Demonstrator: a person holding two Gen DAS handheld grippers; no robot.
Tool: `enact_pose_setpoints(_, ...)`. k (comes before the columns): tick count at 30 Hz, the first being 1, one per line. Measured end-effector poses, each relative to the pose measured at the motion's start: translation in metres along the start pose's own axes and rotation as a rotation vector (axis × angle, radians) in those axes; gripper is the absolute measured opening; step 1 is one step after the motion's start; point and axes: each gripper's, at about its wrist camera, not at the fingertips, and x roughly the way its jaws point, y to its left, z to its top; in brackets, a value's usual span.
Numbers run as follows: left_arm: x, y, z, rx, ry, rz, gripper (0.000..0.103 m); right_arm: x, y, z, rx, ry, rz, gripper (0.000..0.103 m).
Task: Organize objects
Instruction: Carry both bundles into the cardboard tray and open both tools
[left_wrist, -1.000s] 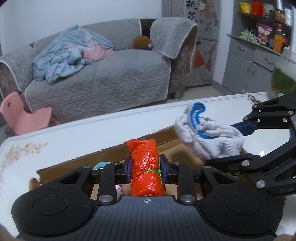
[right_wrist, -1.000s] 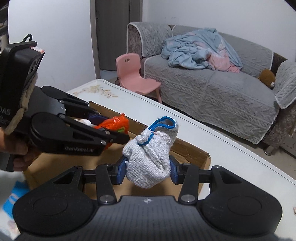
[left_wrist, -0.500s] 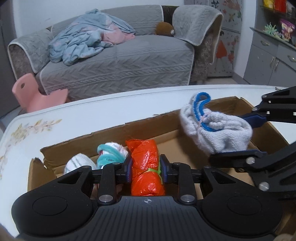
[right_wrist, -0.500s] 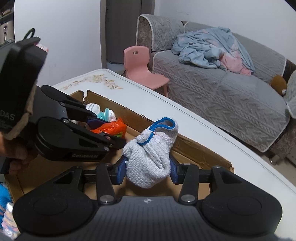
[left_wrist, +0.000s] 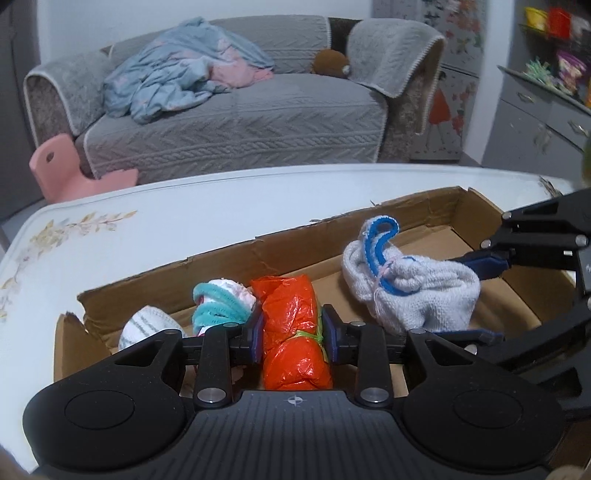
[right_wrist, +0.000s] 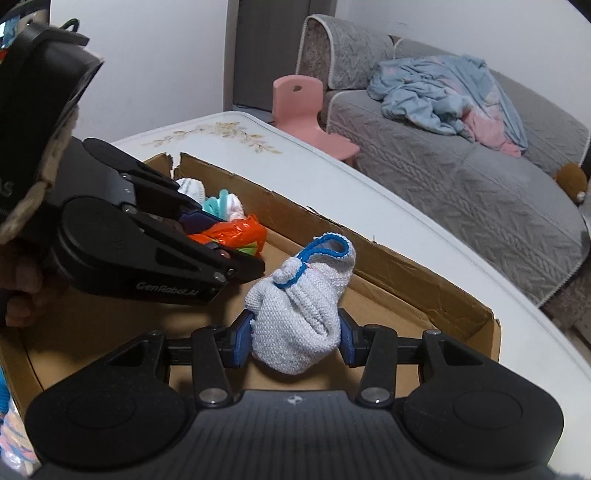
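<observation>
1. Cardboard now fills both views: the shallow brown cardboard box (left_wrist: 458, 206) on the white floral counter (left_wrist: 110, 258) has come closer beneath both loads since a second ago, so placing looks imminent.
2. The left hand-held gripper (left_wrist: 292, 334), tilted downward, has its jaws opening around the orange plastic-wrapped bundle (left_wrist: 291, 332), low over the box's left end beside two rolled socks (left_wrist: 221, 302).
3. The right hand-held gripper (right_wrist: 293, 338), angled likewise, stays clenched on the white knitted bundle with blue trim (right_wrist: 299, 314), above the box's middle.
</observation>
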Motion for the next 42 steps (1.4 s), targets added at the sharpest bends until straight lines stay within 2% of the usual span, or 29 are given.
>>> enact_pose_setpoints(4,-0.012,-0.021,-0.012,0.065,-0.005,-0.027,0.041,-0.025,0.008,-0.019,0.030,-0.009,0.022,0.042)
enact_pose_setpoints(7,-0.015,-0.038,-0.014,0.143,-0.012,-0.007,0.041,-0.028,0.012,-0.019,0.022,0.005,0.036,0.042)
enact_pose_setpoints(11,-0.014,-0.040,-0.010,0.125,-0.002,0.023,0.042,-0.016,0.004,-0.003,0.007,0.015,0.021,0.044)
enact_pose_setpoints(13,-0.011,-0.038,-0.008,0.127,0.002,0.049,0.050,-0.008,0.004,0.004,-0.031,0.035,0.017,0.044)
enact_pose_setpoints(16,-0.007,-0.028,-0.006,0.080,0.027,0.029,0.057,0.001,0.004,0.011,-0.073,0.067,0.018,0.047)
enact_pose_setpoints(18,-0.007,-0.022,-0.005,0.052,0.026,0.047,0.070,0.001,0.004,0.010,-0.086,0.072,0.017,0.049)
enact_pose_setpoints(20,-0.008,-0.018,-0.004,0.032,0.022,0.051,0.074,0.001,0.001,0.011,-0.073,0.070,0.020,0.053)
enact_pose_setpoints(23,-0.012,-0.014,-0.002,0.000,0.037,0.042,0.075,-0.003,-0.003,0.009,-0.047,0.059,0.019,0.058)
enact_pose_setpoints(30,-0.027,-0.015,0.004,-0.028,0.042,0.077,0.081,-0.011,-0.010,0.013,-0.003,0.046,0.016,0.069)
enact_pose_setpoints(32,-0.030,-0.014,0.006,-0.062,0.055,0.101,0.082,-0.011,-0.013,0.016,0.043,0.055,0.021,0.069)
enact_pose_setpoints(33,-0.032,-0.014,0.006,-0.083,0.065,0.120,0.087,-0.011,-0.014,0.018,0.060,0.061,0.018,0.069)
enact_pose_setpoints(35,-0.036,-0.011,0.007,-0.141,0.072,0.161,0.090,-0.012,-0.014,0.020,0.099,0.071,0.002,0.069)
enact_pose_setpoints(39,-0.050,-0.002,0.007,-0.261,0.060,0.130,0.090,-0.018,-0.011,0.020,0.169,0.069,-0.004,0.069)
enact_pose_setpoints(42,-0.061,-0.003,0.006,-0.266,0.053,0.138,0.090,-0.023,-0.002,0.023,0.160,0.072,-0.013,0.069)
